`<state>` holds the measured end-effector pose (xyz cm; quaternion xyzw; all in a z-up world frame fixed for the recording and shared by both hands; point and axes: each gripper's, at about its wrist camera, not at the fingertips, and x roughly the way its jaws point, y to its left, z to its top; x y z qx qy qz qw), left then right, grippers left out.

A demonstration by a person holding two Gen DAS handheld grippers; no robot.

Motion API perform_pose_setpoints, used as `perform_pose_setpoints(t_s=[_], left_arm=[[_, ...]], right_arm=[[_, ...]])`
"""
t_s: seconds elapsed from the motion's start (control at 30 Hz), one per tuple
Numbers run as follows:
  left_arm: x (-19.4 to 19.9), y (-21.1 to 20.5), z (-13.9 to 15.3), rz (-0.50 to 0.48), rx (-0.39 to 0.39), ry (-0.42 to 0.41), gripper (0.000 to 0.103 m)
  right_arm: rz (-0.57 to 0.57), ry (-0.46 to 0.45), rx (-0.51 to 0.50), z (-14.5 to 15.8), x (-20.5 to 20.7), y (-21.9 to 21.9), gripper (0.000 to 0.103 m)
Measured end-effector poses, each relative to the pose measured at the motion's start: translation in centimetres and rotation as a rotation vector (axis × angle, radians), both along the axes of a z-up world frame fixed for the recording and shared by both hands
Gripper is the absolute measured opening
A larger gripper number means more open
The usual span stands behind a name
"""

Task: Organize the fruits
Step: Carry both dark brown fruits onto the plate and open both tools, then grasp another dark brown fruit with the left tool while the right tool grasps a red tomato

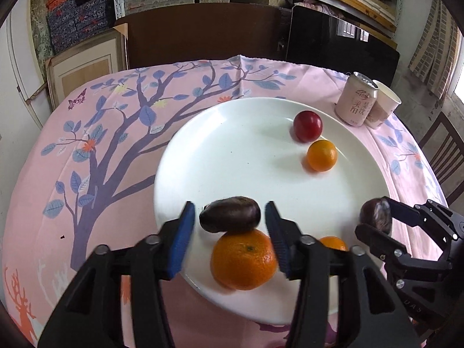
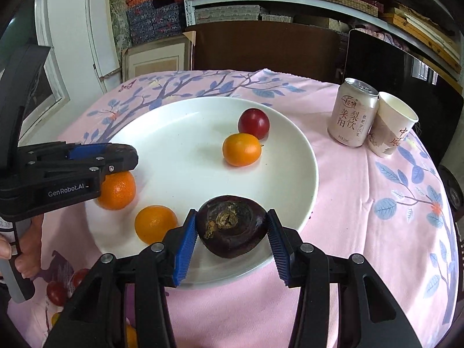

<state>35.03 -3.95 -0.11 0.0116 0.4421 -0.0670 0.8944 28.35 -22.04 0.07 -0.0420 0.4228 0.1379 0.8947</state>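
A white plate [image 1: 232, 150] on the pink cloth holds the fruit. My left gripper [image 1: 229, 206] is open, its blue pads clear of a dark purple fruit [image 1: 230, 214] that rests against a mandarin [image 1: 243, 261]. My right gripper [image 2: 232, 213] is open around a second dark, wrinkled fruit [image 2: 232, 226] lying on the plate's near rim, with its pads close at both sides. Further back sit a red plum [image 2: 253, 123] and a small orange [image 2: 241, 149]. Another orange [image 2: 155, 224] lies between the grippers. The left gripper [image 2: 127, 159] hangs over the mandarin [image 2: 117, 190].
A pale drink can [image 2: 352, 113] and a paper cup [image 2: 391, 127] stand on the cloth right of the plate [image 2: 174, 133]. A hand [image 2: 26, 255] holds the left gripper's handle. Dark chairs and stacked shelves lie beyond the table's far edge.
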Motion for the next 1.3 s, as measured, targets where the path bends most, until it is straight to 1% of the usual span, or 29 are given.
perform_pose_setpoints(t_s=[0.03,0.07,0.13,0.23,0.33,0.43,0.53,0.63,0.7,0.77,0.93,1.1,1.3], left_arm=[[-0.2,0.0,0.2,0.013,0.005,-0.019,0.078],[-0.6,0.1,0.6,0.024,0.01,-0.043,0.081],[-1.3,0.3,1.3,0.016,0.003,-0.056,0.081],[-2.7,0.7,2.3,0.022,-0.008,-0.063,0.081],[-4.7,1.5,3.1,0.034,-0.028,-0.069,0.084],[-7.1,2.3,3.6,0.048,-0.047,-0.076,0.084],[-9.9,2.8,3.8,0.047,-0.055,-0.078,0.085],[-13.0,3.3,3.8,0.046,-0.059,-0.082,0.085],[-15.0,3.6,3.7,0.038,-0.072,-0.08,0.085],[-17.1,3.8,3.5,0.03,-0.075,-0.083,0.085],[-21.6,3.9,2.2,0.006,-0.06,-0.083,0.085],[-24.6,3.9,0.6,-0.015,-0.057,-0.051,0.085],[-26.6,3.3,-0.9,-0.056,-0.024,-0.016,0.085]], right_arm=[[-0.008,-0.003,-0.002,0.0,0.0,-0.1,0.059],[-0.018,-0.009,0.005,0.2,-0.2,-0.3,0.06],[-0.018,-0.001,0.04,0.5,-0.5,-0.8,0.06],[-0.04,-0.01,0.065,1.5,-1.5,-1.7,0.06],[-0.063,-0.003,0.105,2.2,-3.1,-2.9,0.061],[-0.085,0.001,0.11,2.6,-5.0,-4.0,0.061],[-0.105,0.004,0.114,2.8,-7.4,-4.9,0.066],[-0.102,-0.006,0.106,2.9,-10.2,-5.4,0.067],[-0.092,-0.011,0.105,2.9,-12.1,-5.6,0.071],[-0.089,-0.015,0.104,2.8,-13.9,-5.7,0.073],[-0.068,0.001,0.09,1.9,-17.6,-5.5,0.074],[-0.052,0.02,0.09,1.0,-20.4,-5.2,0.075],[-0.038,0.0,0.089,1.1,-22.4,-5.0,0.075]])
